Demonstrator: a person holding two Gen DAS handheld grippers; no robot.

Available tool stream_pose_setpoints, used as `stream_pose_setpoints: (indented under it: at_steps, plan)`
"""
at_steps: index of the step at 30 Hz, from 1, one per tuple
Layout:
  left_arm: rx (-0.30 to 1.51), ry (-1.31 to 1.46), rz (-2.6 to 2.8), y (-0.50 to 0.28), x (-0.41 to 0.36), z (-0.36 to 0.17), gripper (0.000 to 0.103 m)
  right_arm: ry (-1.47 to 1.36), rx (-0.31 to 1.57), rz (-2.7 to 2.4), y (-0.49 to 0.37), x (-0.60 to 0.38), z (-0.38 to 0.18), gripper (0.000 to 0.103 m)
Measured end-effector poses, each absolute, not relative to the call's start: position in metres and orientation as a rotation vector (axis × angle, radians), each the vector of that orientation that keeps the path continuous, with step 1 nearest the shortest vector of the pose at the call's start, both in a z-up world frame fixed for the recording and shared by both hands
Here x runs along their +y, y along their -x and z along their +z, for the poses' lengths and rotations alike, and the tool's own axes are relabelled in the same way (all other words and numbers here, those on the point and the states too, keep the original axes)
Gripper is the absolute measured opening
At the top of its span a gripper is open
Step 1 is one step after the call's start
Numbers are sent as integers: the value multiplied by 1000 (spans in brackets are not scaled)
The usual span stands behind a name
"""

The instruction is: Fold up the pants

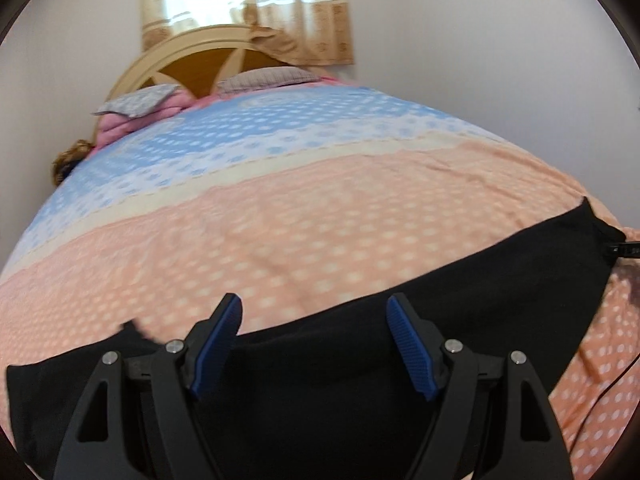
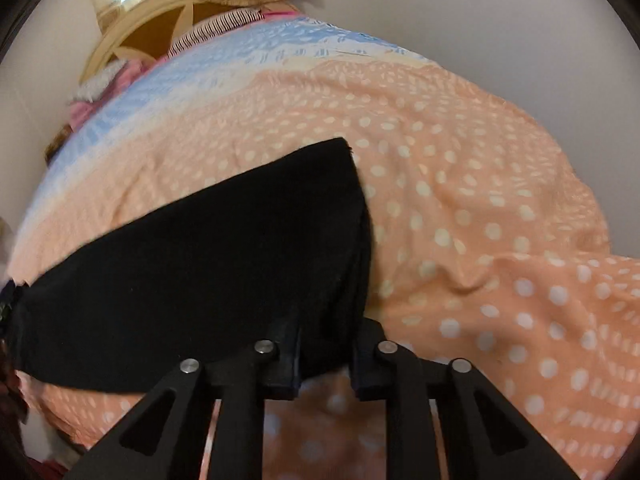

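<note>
Pants [image 1: 360,360], black and laid flat, stretch across the near part of a bed covered by a dotted sheet [image 1: 280,220] that is peach close by and blue farther off. In the left wrist view the dark cloth runs as a broad band from the near left up to a corner at the far right, where a small dark object touches its edge; it is too small to identify. The left gripper [image 1: 314,308] hangs over the pants with its blue-padded fingers [image 1: 412,352] spread wide; nothing sits between them and they grip no cloth.

In the right wrist view the pants [image 2: 200,272] lie to the left and centre, ending in a rounded, doubled edge on the right, with bare peach sheet beyond it. The right gripper [image 2: 326,332] sits at that right edge of the garment. Its fingers [image 2: 288,364] stand close together with a narrow gap, and the black fabric lies between them at the tips, but black on black hides whether the pads actually pinch it.

At the far end of the bed stand a cream and brown headboard [image 1: 192,56], two pillows [image 1: 140,100] on a pink blanket, and a beige curtain [image 1: 280,8] over a bright window.
</note>
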State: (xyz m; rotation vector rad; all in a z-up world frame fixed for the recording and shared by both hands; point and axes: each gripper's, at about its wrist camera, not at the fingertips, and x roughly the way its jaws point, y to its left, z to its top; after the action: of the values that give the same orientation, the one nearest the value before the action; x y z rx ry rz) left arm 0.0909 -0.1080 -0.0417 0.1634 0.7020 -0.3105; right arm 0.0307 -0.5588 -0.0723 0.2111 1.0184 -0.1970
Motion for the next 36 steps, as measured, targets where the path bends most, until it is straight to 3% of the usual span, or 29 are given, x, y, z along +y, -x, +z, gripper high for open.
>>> stream_pose_setpoints:
  at_steps: [3,5,6,8,13,16,23,25,26,28,30,36]
  plan:
    - [776,-221,-315,-98,-127,-61,91,-151,1006,-250,-27,-562,-65,16]
    - [772,-241,-303,-95,-130,-72,91,-152,1001,-268,-29,-566,-72,19]
    - [759,-240,-311,-93,-129,-68,91,-137,991,-272,-28,-565,-72,22]
    - [751,-256,-308,-92,-125,-61,91,-115,968,-290,-25,-568,-69,41]
    - [624,-223,-203,-83,-91,-24,91,-206,741,-560,21,-581,-21,43]
    - [601,-219,-156,-78,-66,-16,91,-170,642,-440,35,-544,4,43]
    - [765,-205,-219,-104,-74,-61,91,-141,798,280,-7,-366,-17,43]
    - [774,-217,-198,-116,-83,-73,94,-118,820,373,-20,-322,-27,43]
    - [769,-214,-180,-123,-82,-73,102,-96,832,397,-24,-303,-34,43]
    - [796,-177,-161,-130,-74,-68,103,-63,1009,479,-31,-276,-66,45]
    - [820,-119,-143,-136,-58,-62,101,61,967,472,-12,-263,-72,44]
    - [745,-137,-71,-121,-14,-35,101,243,1078,502,23,-265,-60,44]
